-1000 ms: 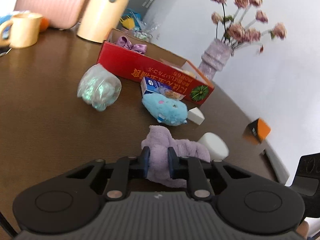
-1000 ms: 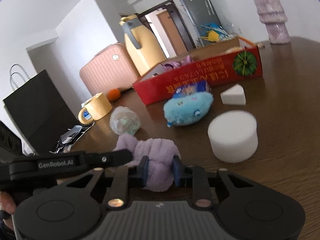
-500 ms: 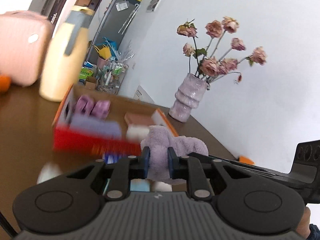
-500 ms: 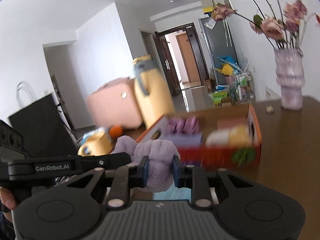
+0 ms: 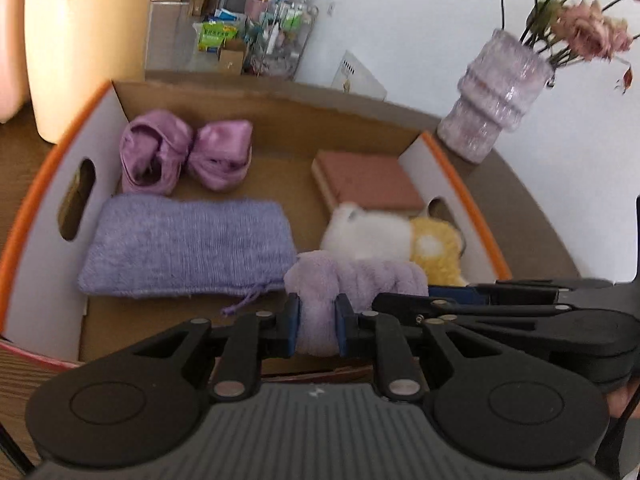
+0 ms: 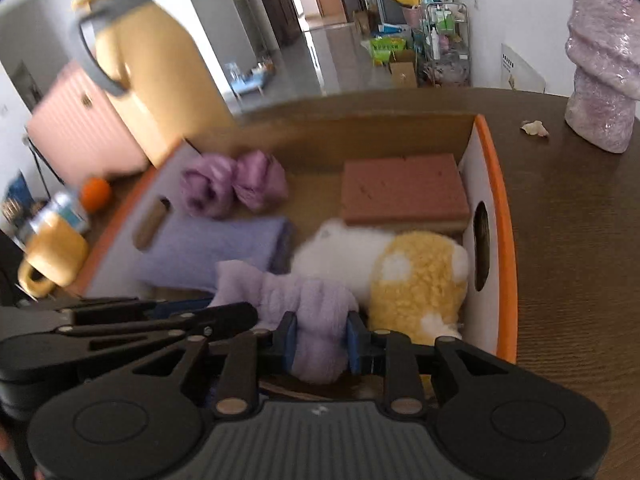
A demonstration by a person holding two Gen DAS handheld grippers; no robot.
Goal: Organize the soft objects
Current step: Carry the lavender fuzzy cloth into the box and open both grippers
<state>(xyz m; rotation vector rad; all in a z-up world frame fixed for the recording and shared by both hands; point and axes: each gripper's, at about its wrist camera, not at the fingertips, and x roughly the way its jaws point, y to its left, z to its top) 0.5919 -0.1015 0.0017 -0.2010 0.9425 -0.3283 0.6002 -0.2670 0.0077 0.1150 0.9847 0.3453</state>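
Note:
A lilac fluffy cloth (image 5: 360,276) hangs over the near part of an open cardboard box with an orange rim (image 5: 24,216). My left gripper (image 5: 317,318) is shut on one end of it. My right gripper (image 6: 322,334) pinches the other end (image 6: 304,296); its jaws are opening, and the pads still touch the cloth. The two grippers sit side by side, almost touching. In the box lie a purple satin bow (image 5: 188,156), a lavender knitted pouch (image 5: 188,248), a pink sponge block (image 5: 368,180) and a white-and-yellow plush (image 6: 416,280).
The box stands on a dark brown table (image 6: 580,240). A lilac vase with dried roses (image 5: 496,108) stands right of the box. A big yellow jug (image 5: 84,40) stands behind its left end, with a pink suitcase (image 6: 80,128), a yellow mug (image 6: 52,256) and an orange (image 6: 96,194) nearby.
Both grippers lifted the lilac cloth off the table, away from the blue plush and white foam pieces, and carried it forward over the box. The views now look down into the box.

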